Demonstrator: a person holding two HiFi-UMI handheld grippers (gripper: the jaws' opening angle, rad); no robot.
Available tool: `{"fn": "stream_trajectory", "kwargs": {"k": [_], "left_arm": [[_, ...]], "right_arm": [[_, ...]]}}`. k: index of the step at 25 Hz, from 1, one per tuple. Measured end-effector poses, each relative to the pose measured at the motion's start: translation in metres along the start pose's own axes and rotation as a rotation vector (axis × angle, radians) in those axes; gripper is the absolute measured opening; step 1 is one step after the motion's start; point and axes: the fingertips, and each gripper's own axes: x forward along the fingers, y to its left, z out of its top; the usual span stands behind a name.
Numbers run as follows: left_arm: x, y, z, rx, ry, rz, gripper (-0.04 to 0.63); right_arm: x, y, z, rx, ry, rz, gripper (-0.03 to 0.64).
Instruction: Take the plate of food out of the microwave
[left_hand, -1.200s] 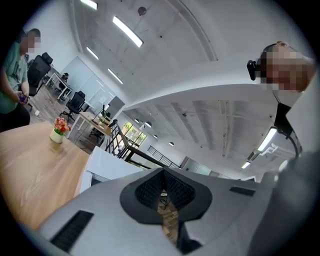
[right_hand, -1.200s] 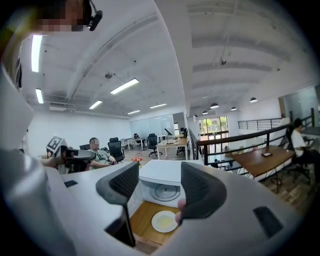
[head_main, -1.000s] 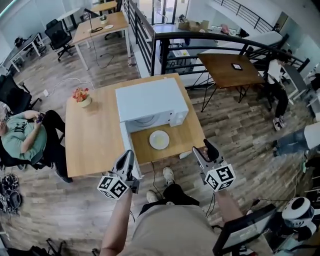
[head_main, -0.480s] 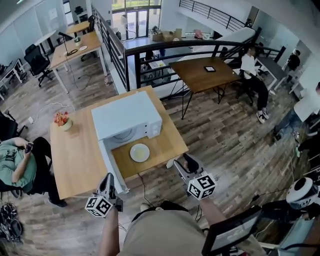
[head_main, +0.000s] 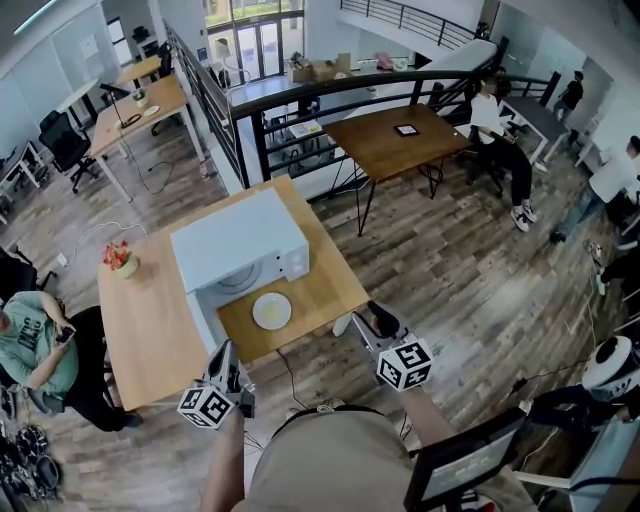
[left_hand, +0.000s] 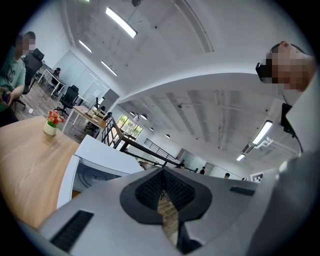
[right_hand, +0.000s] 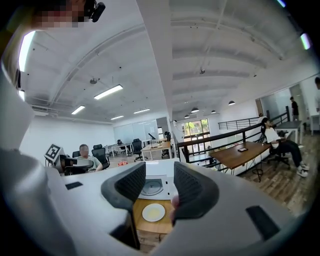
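Plate (head_main: 272, 310) on table (head_main: 150, 320) before open microwave (head_main: 238, 248), ahead of and between both grippers; left gripper (head_main: 224, 352) pressed together; right gripper (head_main: 375, 322) spread, closing on nothing

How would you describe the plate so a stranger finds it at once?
Find the wooden table with the white microwave. The plate lies on the wood before its open front. It is the only flat, round, pale dish there.

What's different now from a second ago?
The left tool and right tool pulled back from the table; the right tool's jaws are closing on nothing. The plate stays on the table before the open microwave.
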Motion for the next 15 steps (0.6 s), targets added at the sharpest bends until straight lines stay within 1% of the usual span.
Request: {"fn": "stream_trajectory", "kwargs": {"k": [4, 5, 7, 15], "left_arm": [[0.005, -0.005, 0.005, 0.012, 0.006, 0.003, 0.005], [0.004, -0.006, 0.004, 0.01, 0.007, 0.007, 0.005], [0.003, -0.007, -0.001, -0.001, 0.006, 0.011, 0.005], [0.022, -0.022, -0.014, -0.005, 0.006, 0.002, 0.005]], "right_arm": [[0.006, -0.008, 0.006, 0.021, -0.014, -0.007, 0.176], [0.005, -0.009, 0.005, 0.028, -0.014, -0.009, 0.161], [0.003, -0.012, 0.004, 0.039, -0.014, -0.006, 0.161], [0.008, -0.03, 0.012, 0.058, -0.027, 0.04, 0.161]]}}
